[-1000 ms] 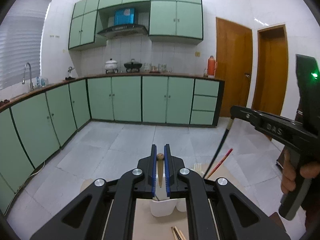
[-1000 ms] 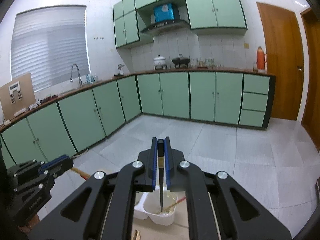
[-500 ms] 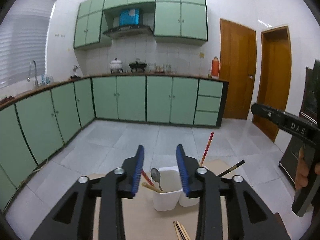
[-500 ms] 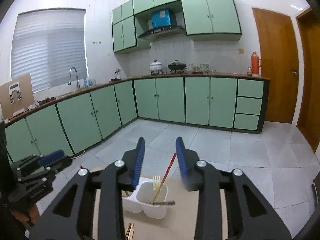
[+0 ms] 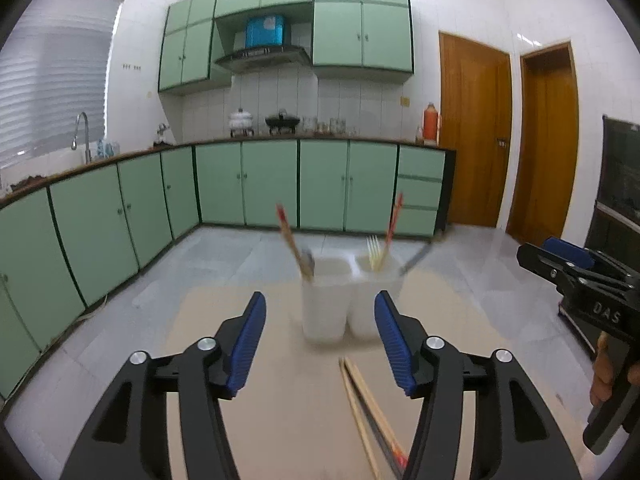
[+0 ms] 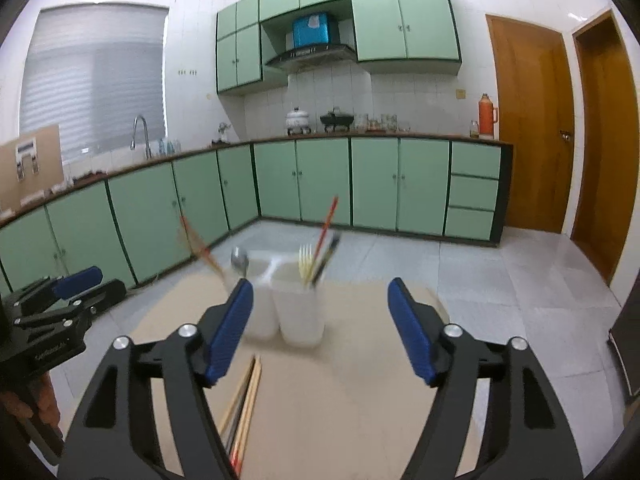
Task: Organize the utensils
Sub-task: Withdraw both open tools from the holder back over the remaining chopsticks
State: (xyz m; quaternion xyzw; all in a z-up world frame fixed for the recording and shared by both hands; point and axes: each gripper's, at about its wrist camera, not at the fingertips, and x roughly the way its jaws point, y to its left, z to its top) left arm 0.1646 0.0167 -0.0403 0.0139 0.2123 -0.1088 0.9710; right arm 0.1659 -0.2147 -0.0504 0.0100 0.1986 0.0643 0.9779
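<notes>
A white two-compartment utensil holder [image 5: 344,304] stands on a tan table [image 5: 280,400]. It also shows in the right wrist view [image 6: 298,316]. Its left cup holds a spoon [image 6: 239,259] and a wooden-handled utensil [image 5: 294,244]; its right cup holds a pale fork [image 5: 374,252], a red chopstick [image 5: 394,218] and a dark utensil [image 5: 420,254]. Several loose chopsticks [image 5: 368,408] lie on the table in front; they also show in the right wrist view [image 6: 244,400]. My left gripper [image 5: 320,340] is open and empty, back from the holder. My right gripper [image 6: 320,328] is open and empty too.
Green kitchen cabinets [image 5: 260,184] line the far wall and the left side. Wooden doors [image 5: 472,132] stand at the right. The tiled floor [image 6: 500,280] surrounds the table. The other gripper shows at the right edge [image 5: 580,284] and the left edge [image 6: 60,300].
Both grippers opened and let their utensils drop into the holder's cups. Both then pulled back and lower, so the holder and loose chopsticks now sit in front of them.
</notes>
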